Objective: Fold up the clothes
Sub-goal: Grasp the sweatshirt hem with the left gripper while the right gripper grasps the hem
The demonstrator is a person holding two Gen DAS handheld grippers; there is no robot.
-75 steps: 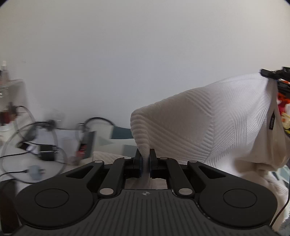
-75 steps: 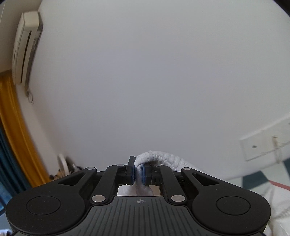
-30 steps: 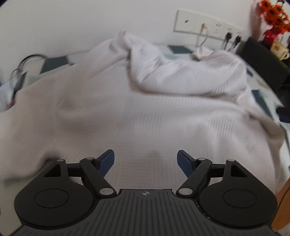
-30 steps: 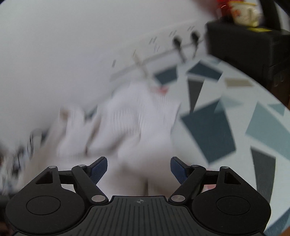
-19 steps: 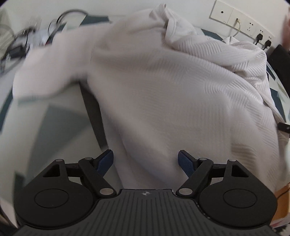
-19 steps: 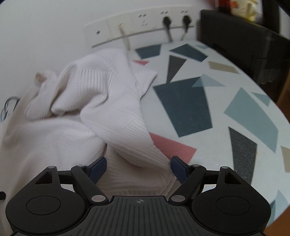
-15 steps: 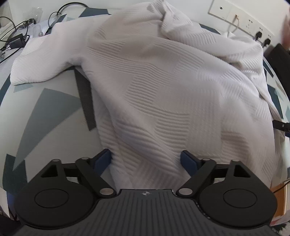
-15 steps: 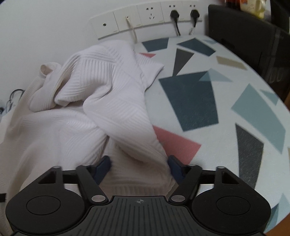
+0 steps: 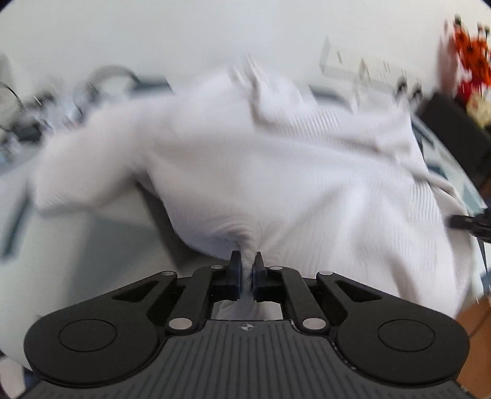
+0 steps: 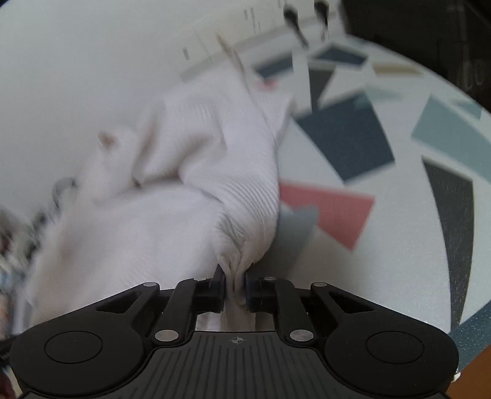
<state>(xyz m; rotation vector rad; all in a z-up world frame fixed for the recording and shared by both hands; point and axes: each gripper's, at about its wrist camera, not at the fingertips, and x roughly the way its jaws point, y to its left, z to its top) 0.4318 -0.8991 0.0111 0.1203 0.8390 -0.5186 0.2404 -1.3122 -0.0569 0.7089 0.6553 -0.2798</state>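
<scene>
A white ribbed knit garment (image 9: pixel 276 172) lies bunched on the patterned table (image 9: pixel 76 245). My left gripper (image 9: pixel 245 261) has its jaws closing tight on a pinch of the garment's near edge, and the cloth puckers between the pads. In the right wrist view the same garment (image 10: pixel 214 172) spreads left over the table (image 10: pixel 399 261). My right gripper (image 10: pixel 234 276) has its jaws closing on a gathered fold of the near edge, which the pads press. A dark tip of the right gripper (image 9: pixel 466 222) shows at the right edge of the left wrist view. Both views are blurred by motion.
Tangled cables (image 9: pixel 30 122) lie at the table's far left. Wall sockets with plugs (image 10: pixel 291 12) run along the back wall. A black box (image 9: pixel 454 129) with orange flowers (image 9: pixel 469 46) stands at the right. The table's round edge (image 10: pixel 454 322) is close on the right.
Both grippers were open over the garment's near edge half a second ago. Now each has shut on a pinch of cloth, and the fabric has begun to lift.
</scene>
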